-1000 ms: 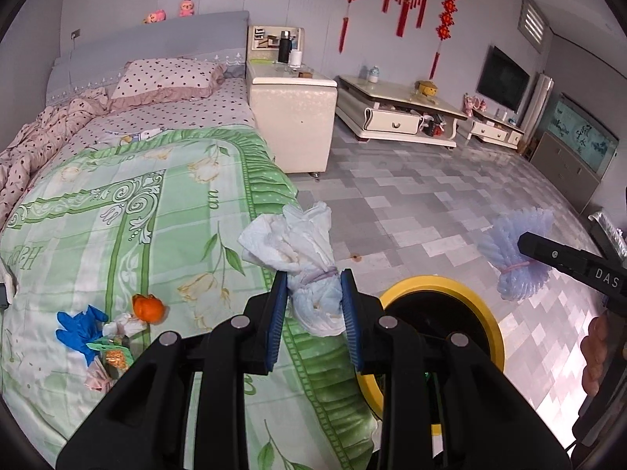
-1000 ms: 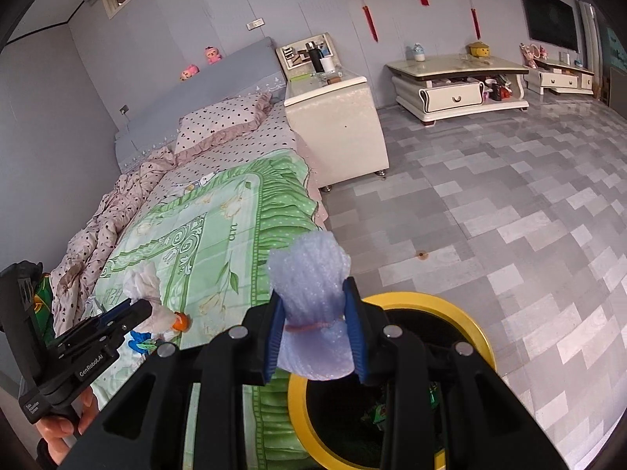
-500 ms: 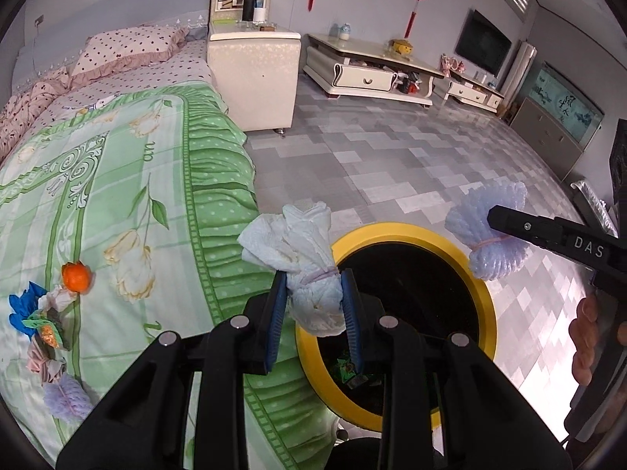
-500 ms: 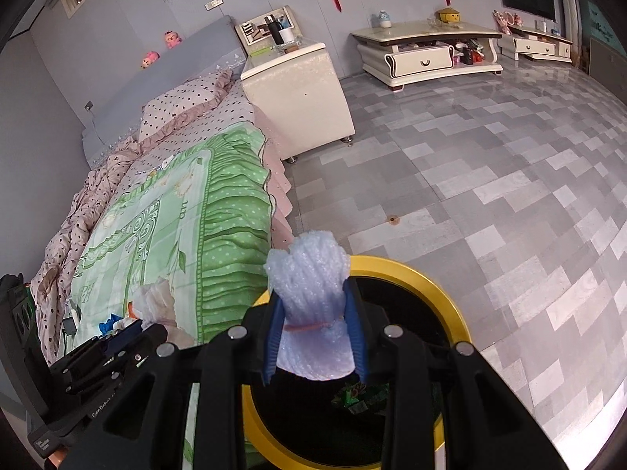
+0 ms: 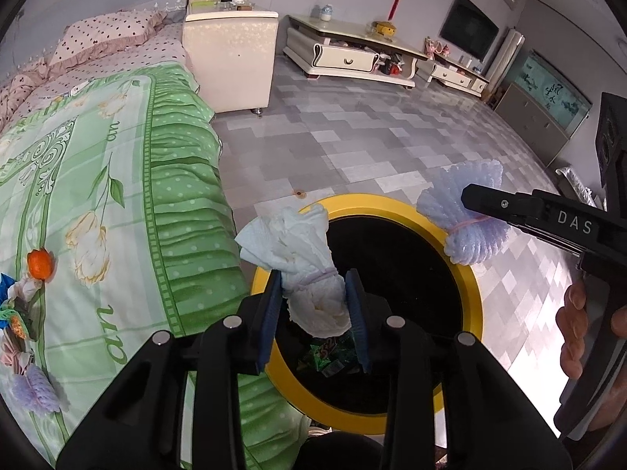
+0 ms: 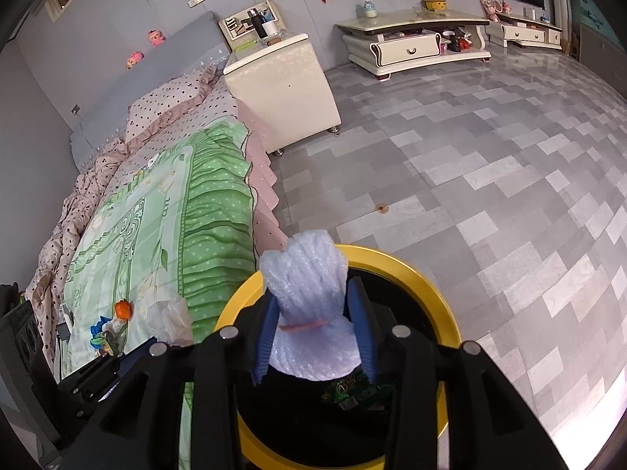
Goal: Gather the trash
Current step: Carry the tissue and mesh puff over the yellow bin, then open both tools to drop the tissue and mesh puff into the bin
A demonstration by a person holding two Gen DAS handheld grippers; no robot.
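My left gripper [image 5: 313, 305] hangs over the near left rim of the black bin with the yellow rim [image 5: 466, 274]. A tied white tissue bundle [image 5: 301, 258] sits between its blue pads, which still touch it while the jaws are opening. My right gripper [image 6: 313, 321] is above the bin's mouth [image 6: 431, 293] with a tied pale purple foam bundle [image 6: 309, 293] between its pads, also still touched as the jaws open. In the left wrist view that foam bundle [image 5: 466, 219] hangs over the bin's far right rim. Green wrappers [image 5: 329, 352] lie inside the bin.
The bin stands against the bed with the green floral cover [image 5: 117, 196]. More trash lies on the bed at the left: an orange peel [image 5: 39, 264], a purple foam bundle [image 5: 35, 391] and crumpled scraps. A cream bedside cabinet [image 5: 231, 66] and grey tiled floor [image 5: 372, 137] lie beyond.
Both grippers came down and across from above the bed's edge to over the bin's mouth, each carrying its bundle. Their jaws now stand a little wider.
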